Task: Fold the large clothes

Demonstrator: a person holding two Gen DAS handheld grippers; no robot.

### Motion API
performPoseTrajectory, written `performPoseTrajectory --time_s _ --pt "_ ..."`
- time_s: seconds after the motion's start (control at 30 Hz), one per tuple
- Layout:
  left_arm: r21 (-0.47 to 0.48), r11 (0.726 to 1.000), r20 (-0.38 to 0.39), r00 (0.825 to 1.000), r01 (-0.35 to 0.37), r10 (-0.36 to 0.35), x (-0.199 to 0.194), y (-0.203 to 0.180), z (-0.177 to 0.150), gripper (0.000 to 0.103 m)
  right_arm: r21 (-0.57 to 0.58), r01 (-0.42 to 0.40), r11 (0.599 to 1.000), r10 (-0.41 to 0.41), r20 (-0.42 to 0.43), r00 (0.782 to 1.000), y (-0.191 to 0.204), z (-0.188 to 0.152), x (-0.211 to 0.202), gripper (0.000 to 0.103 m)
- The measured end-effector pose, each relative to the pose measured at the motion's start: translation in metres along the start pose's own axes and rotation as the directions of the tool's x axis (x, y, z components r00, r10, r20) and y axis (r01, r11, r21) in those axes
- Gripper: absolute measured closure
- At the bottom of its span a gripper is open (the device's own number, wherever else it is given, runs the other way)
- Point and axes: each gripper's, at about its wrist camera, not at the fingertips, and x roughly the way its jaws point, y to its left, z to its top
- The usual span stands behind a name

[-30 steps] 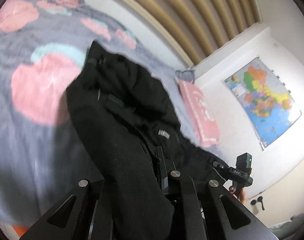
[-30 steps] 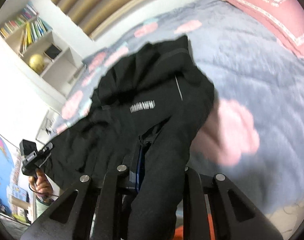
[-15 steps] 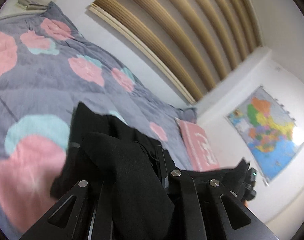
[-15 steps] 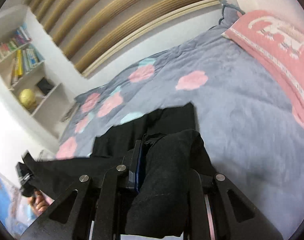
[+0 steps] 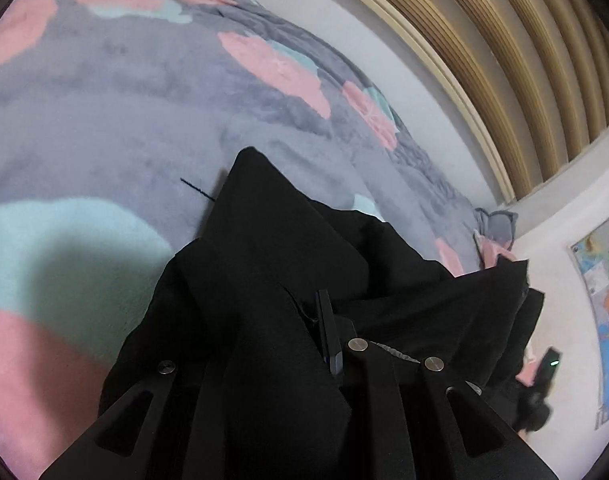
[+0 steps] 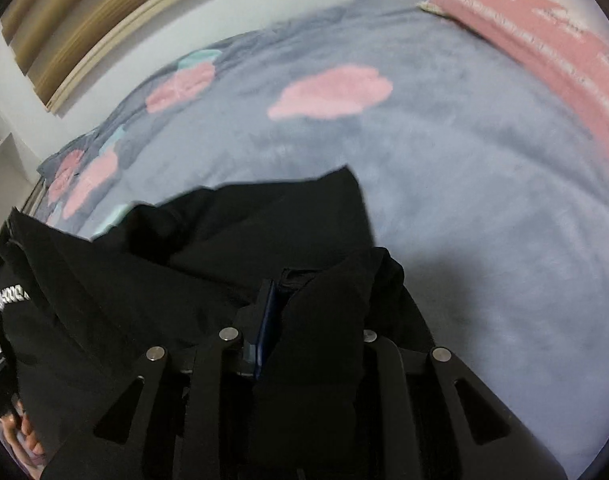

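A large black garment (image 5: 288,264) hangs stretched between my two grippers over the bed. My left gripper (image 5: 324,320) is shut on one end of it, with cloth draped over its fingers. My right gripper (image 6: 276,292) is shut on the other end; the garment (image 6: 208,248) shows white lettering at the far left. The garment's far corner reaches over the grey blanket (image 5: 104,120) with pink and teal patches. The other gripper shows in the left wrist view (image 5: 544,372) at the right edge, partly hidden by cloth.
The grey blanket (image 6: 444,200) covers the bed. A pink pillow (image 6: 544,32) lies at the head. A slatted wooden wall panel (image 5: 484,40) runs behind the bed. A map (image 5: 608,300) hangs on the white wall. A white shelf edge (image 6: 0,160) stands at the left.
Both grippers lifted the garment off the bed and then came down and forward over the blanket. The garment is now stretched between them, its far edge nearer the bedding.
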Motion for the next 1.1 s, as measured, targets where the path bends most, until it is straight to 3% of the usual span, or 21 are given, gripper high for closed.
performPoseTrajectory --time_s 0.2,0.37,0.43,0.47,0.5,0.53,0.57,0.63,0.67,0.77,0.9,0.97,1.1 --pt "0.058 0.998 0.017 1.000 -0.026 0.025 0.006 -0.005 -0.006 0.086 -0.020 0.013 1.000 -0.012 0.045 0.999 0.004 -0.006 0.001 0.079" --pt "0.073 0.997 0.000 0.999 0.033 -0.033 -0.009 -0.007 -0.003 0.083 -0.009 -0.066 0.998 0.065 -0.018 0.998 -0.001 0.000 -0.020 0.073" --pt "0.121 0.991 -0.020 0.998 0.062 -0.060 -0.030 -0.015 0.001 0.073 -0.019 -0.123 0.992 0.123 -0.028 0.992 -0.006 0.001 -0.042 0.063" --pt "0.149 0.983 -0.018 0.994 0.107 -0.105 -0.049 -0.019 0.003 0.060 -0.022 -0.167 0.986 0.166 -0.029 0.986 -0.010 0.000 -0.057 0.058" --pt "0.161 0.977 -0.014 0.990 0.141 -0.141 -0.061 -0.021 0.005 0.045 -0.018 -0.210 0.978 0.209 -0.026 0.978 -0.015 -0.002 -0.070 0.044" --pt "0.172 0.969 -0.009 0.984 0.177 -0.178 -0.076 -0.022 0.006 0.037 -0.005 -0.264 0.964 0.264 -0.013 0.964 -0.023 -0.005 -0.087 0.030" --pt "0.187 0.956 0.005 0.973 0.224 -0.229 -0.098 -0.024 0.008 0.024 0.015 -0.307 0.952 0.307 0.021 0.952 -0.032 -0.008 -0.104 0.024" --pt "0.217 0.944 0.059 0.962 0.249 -0.267 -0.127 -0.024 0.009 0.020 0.049 -0.372 0.927 0.366 0.101 0.925 -0.049 -0.011 -0.130 0.014" --pt "0.239 0.941 0.103 0.957 0.239 -0.270 -0.143 -0.023 0.011 0.019 0.049 -0.374 0.926 0.366 0.125 0.922 -0.055 -0.010 -0.137 0.014" --pt "0.275 0.946 0.155 0.964 0.169 -0.217 -0.150 -0.022 0.020 0.016 -0.006 -0.286 0.958 0.284 0.128 0.950 -0.054 -0.001 -0.130 0.014" --pt "0.262 0.961 0.063 0.992 0.091 -0.112 -0.104 -0.013 0.035 0.016 -0.196 -0.139 0.971 0.158 0.084 0.984 -0.031 0.012 -0.095 0.014" --pt "0.257 0.964 0.026 0.997 0.061 -0.070 -0.078 -0.007 0.041 0.016 -0.270 -0.124 0.955 0.152 0.083 0.985 -0.022 0.019 -0.080 0.014" --pt "0.259 0.963 0.006 0.996 0.081 -0.086 -0.056 0.005 0.053 0.016 -0.344 -0.132 0.930 0.157 0.047 0.986 -0.012 0.036 -0.046 0.013"
